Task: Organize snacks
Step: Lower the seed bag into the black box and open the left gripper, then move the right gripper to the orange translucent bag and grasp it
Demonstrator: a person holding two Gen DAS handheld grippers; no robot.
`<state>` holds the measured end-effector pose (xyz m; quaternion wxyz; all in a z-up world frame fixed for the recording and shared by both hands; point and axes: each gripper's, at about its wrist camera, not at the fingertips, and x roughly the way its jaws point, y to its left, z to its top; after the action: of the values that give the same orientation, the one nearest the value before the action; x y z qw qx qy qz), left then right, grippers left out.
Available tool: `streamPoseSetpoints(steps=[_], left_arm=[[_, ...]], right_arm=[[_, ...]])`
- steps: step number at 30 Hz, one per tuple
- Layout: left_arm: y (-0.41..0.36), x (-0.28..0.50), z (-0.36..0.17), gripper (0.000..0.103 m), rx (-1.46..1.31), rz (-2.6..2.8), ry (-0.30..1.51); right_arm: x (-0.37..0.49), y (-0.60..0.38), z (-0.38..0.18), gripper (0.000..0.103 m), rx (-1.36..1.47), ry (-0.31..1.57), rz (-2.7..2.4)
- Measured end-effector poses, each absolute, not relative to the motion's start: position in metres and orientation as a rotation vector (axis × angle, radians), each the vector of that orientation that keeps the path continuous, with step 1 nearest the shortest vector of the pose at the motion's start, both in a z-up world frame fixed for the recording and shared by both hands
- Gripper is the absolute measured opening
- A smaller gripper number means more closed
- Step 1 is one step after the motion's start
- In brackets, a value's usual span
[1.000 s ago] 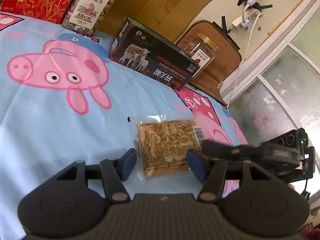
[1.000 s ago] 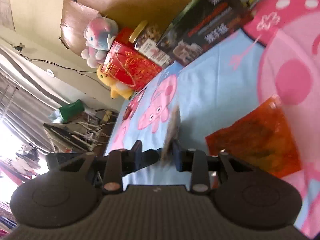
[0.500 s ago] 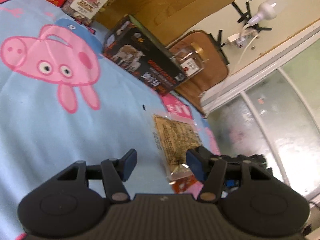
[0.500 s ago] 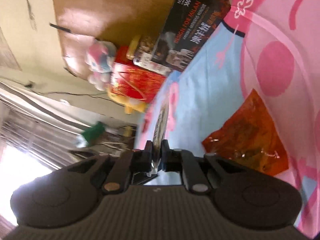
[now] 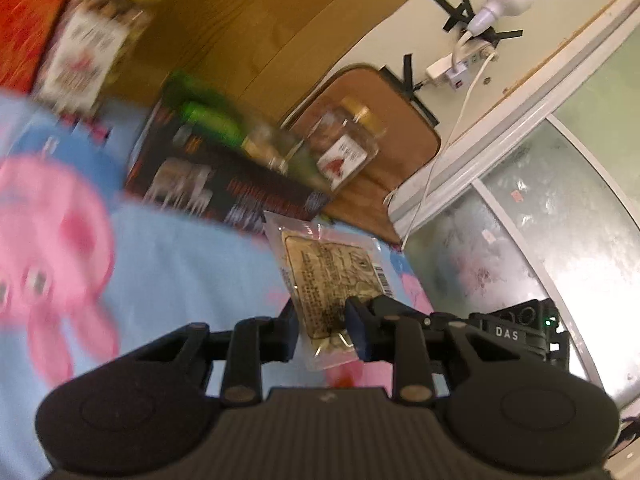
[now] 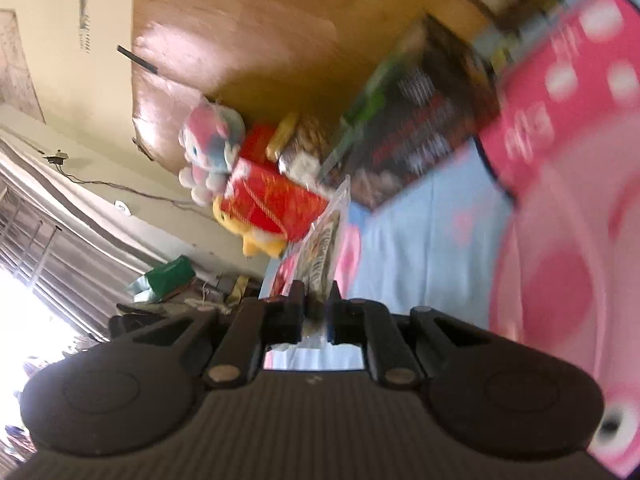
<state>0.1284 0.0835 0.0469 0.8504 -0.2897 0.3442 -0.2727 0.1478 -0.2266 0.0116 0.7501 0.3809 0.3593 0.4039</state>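
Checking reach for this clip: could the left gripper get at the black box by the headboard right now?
Probably not yet: the left gripper is shut on the seed packet, which the right gripper also holds. Otherwise the blanket toward the black box looks clear.

**Daylight, smear and fisheye bend**

My left view smears the jar [image 5: 86, 46] and dark box [image 5: 224, 176], while the seed packet [image 5: 332, 280] stays crisp. On my right, the window [image 6: 24, 292] blows out white (pure glare), and the pink bedsheet [image 6: 560, 240] blurs; edges curve.
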Motion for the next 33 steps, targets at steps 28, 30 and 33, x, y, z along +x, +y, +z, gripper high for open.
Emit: streamPoseSetpoints(steps=[28, 30, 33], left_arm=[[0.054, 0.285, 0.056, 0.033, -0.412, -0.292, 0.767], [0.054, 0.276, 0.062, 0.033, -0.419, -0.303, 0.752], [0.055, 0.252, 0.074, 0.033, -0.413, -0.329, 0.716]], right_arm=[[0.256, -0.169, 0.047, 0.042, 0.044, 0.493, 0.433], [0.250, -0.175, 0.047, 0.042, 0.048, 0.477, 0.410], [0.237, -0.185, 0.058, 0.042, 0.109, 0.480, 0.423]])
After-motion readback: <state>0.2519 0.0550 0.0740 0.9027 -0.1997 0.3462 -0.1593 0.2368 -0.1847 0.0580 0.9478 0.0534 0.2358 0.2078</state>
